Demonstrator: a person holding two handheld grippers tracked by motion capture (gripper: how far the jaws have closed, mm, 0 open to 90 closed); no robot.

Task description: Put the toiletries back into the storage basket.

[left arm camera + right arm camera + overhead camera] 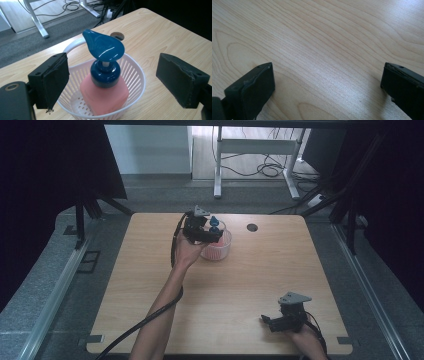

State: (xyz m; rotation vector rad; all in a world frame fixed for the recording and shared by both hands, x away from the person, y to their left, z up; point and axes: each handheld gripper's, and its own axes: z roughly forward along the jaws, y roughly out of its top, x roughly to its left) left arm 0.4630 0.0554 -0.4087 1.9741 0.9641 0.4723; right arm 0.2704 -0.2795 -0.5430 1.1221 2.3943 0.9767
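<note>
Your soap bottle (104,93) stands in the basket (136,68); your left gripper (112,77) is spread around it, the right gripper (328,92) spread and idle.

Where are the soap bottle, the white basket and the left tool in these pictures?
soap bottle (103,93): left gripper view, on its pink body.
white basket (136,75): left gripper view, on its slotted right wall.
left tool (212,236): high view, between its tips, over the basket.

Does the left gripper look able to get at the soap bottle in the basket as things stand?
Probably yes: the left gripper is open, and the soap bottle stands upright in the basket between its jaws, nothing covering it.
</note>
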